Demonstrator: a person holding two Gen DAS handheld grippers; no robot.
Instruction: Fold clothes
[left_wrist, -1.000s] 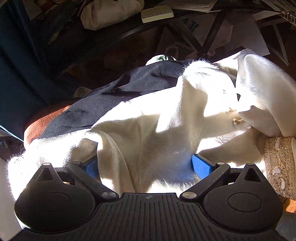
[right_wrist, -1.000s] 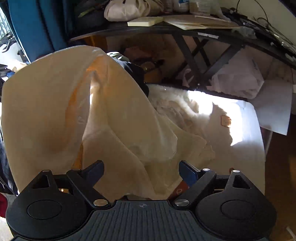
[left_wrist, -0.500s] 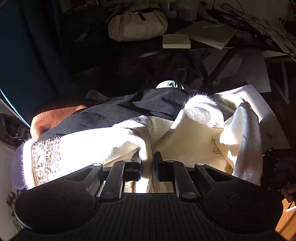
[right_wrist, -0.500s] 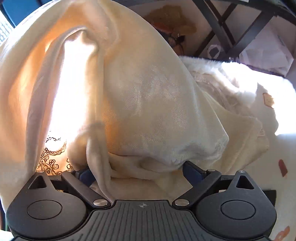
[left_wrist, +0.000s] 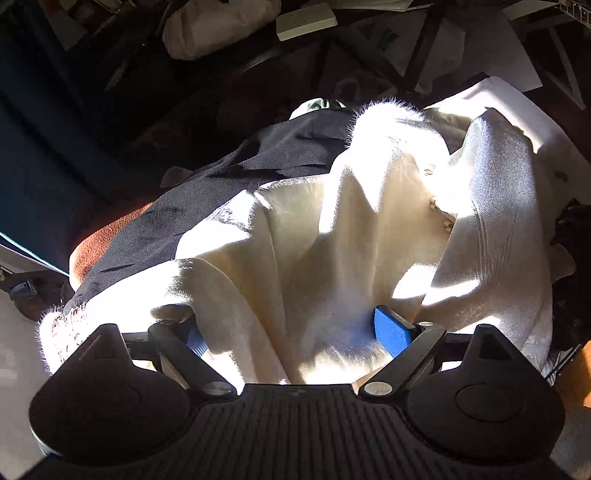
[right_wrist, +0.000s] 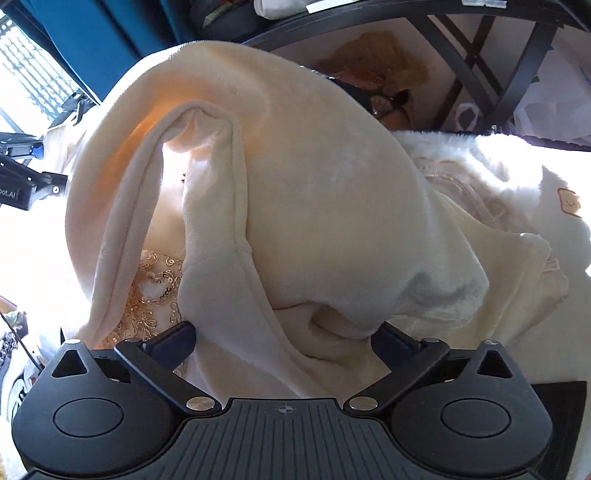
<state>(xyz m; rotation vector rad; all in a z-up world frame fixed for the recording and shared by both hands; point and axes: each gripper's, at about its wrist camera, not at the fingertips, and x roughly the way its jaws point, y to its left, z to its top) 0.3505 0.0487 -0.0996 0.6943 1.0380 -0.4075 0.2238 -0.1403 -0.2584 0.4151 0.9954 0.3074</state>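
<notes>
L fingers (left_wrist: 391, 328) reopened; cream garment (left_wrist: 332, 240) bunched between.

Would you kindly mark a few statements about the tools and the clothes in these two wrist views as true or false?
1. The left tool is clamped shut on the cream garment. False: its jaws stand wide apart, with the cloth draped between them.
2. A dark navy garment lies partly under the cream garment in the left wrist view. True.
3. The right tool is open. True: cream fabric bunches between its spread jaws.
4. The gold sequined fabric is draped over the top of the cream garment in the right wrist view. False: it shows beneath the lifted cream fold.
5. A white furry fabric lies behind the cream garment. True.
</notes>
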